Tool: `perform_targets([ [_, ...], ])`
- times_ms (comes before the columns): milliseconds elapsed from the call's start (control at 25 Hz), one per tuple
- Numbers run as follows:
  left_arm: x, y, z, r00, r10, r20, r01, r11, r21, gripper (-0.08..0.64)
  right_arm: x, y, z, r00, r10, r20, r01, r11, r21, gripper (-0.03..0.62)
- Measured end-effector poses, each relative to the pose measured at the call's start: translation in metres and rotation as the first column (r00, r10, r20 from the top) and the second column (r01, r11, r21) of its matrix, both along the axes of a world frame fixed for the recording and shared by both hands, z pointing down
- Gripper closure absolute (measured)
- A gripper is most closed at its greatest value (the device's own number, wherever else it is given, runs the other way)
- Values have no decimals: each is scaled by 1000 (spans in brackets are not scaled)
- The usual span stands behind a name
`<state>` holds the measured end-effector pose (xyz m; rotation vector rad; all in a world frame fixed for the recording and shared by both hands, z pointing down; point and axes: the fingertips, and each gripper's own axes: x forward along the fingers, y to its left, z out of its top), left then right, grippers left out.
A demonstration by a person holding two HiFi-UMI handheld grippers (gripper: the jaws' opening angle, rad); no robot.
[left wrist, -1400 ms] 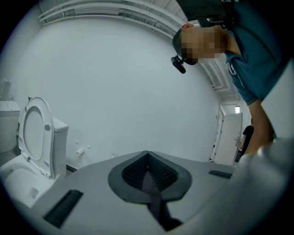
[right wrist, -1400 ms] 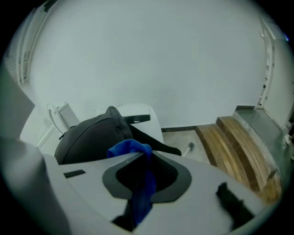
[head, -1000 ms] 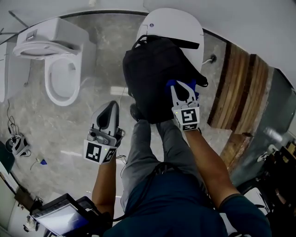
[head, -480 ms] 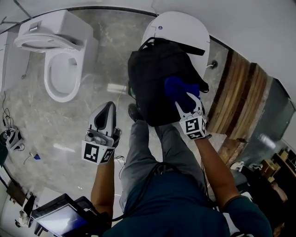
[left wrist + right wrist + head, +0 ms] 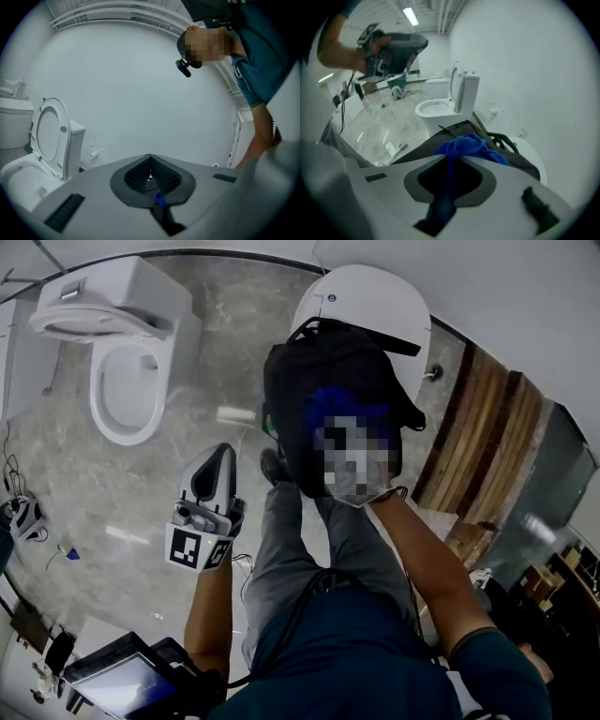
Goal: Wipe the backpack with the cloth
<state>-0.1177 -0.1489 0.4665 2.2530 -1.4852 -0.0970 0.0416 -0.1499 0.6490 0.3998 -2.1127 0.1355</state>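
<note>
- The backpack [image 5: 319, 362], black, lies on a white rounded lid [image 5: 375, 296] just ahead of the person's knees [image 5: 309, 521]; in the right gripper view its dark top [image 5: 423, 147] fills the space just past the jaws
- The cloth [image 5: 328, 404], blue and bunched, rests on the backpack's upper face, towards the person's right; the right gripper view shows it [image 5: 471, 145] heaped on the bag, with 1 fold running back between the jaws
- The right tool [image 5: 450, 158] pinches that fold; its jaws have just been closing and now press on the cloth; in the head view a mosaic patch covers this tool, so only the forearm behind it shows
- The left tool [image 5: 223, 457] is held to the left of the backpack, apart from it and over the floor; its jaws [image 5: 150, 161] are pressed together with nothing between them, and it points towards a blank white wall
- An open toilet [image 5: 122, 381] with its seat lid raised stands well to the left on the grey marbled floor [image 5: 216, 334]; a wooden panel [image 5: 487, 427] lies to the right of the white lid
</note>
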Motion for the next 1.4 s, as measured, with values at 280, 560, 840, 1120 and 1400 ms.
perform_targets([
  [280,-16,5,4,999,-31,8,31,999,-10,557,-69,-55,25,994,-112,-18,112,993,-32,541],
  [560,-23,13,2,999,-48,16,48,999,-12,557,32,-139,48,962,-12,-272,14,1000,6,541],
  [840,-11,22,6,1000,-27,17,27,999,-21,557,132,-134,9,958,200,-208,-196,980,41,541],
  [1120,9,9,1,999,21,24,-21,1000,-18,557,159,-65,-10,895,447,-6,-446,893,-53,543],
  [1400,31,2,1,997,76,15,-75,997,-23,557,148,53,-2,887,462,18,-454,877,-156,543],
])
